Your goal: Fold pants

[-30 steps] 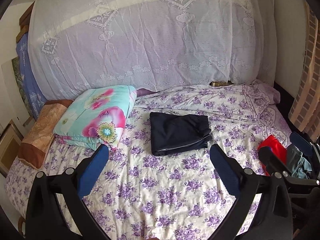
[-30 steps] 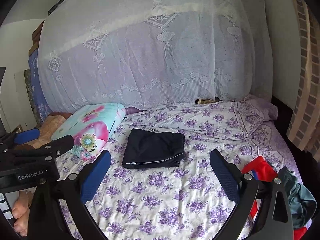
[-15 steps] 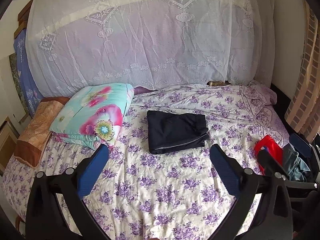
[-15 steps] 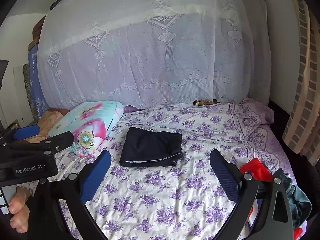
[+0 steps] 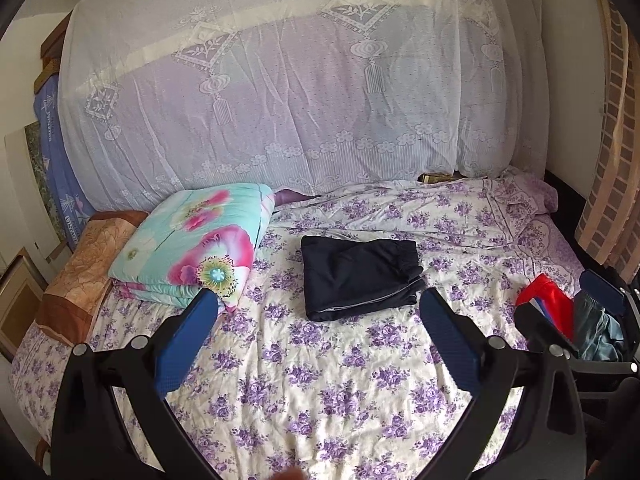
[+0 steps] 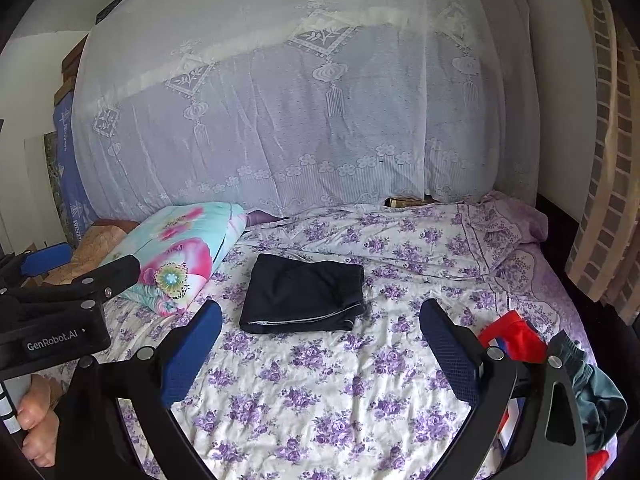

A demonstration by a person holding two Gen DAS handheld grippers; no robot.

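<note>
A floral-sheeted bed (image 5: 328,380) carries the dark pants (image 5: 360,278), folded into a flat rectangle at its middle, right of a folded flowered quilt (image 5: 192,248). The left tool (image 5: 318,320) and right tool (image 6: 320,320) both hover near the bed's front edge, fingers spread wide apart, empty and touching nothing, aimed level toward the pants

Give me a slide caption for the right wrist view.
Open right hand-held gripper above a floral bed, facing folded dark pants beside a flowered quilt.
</note>
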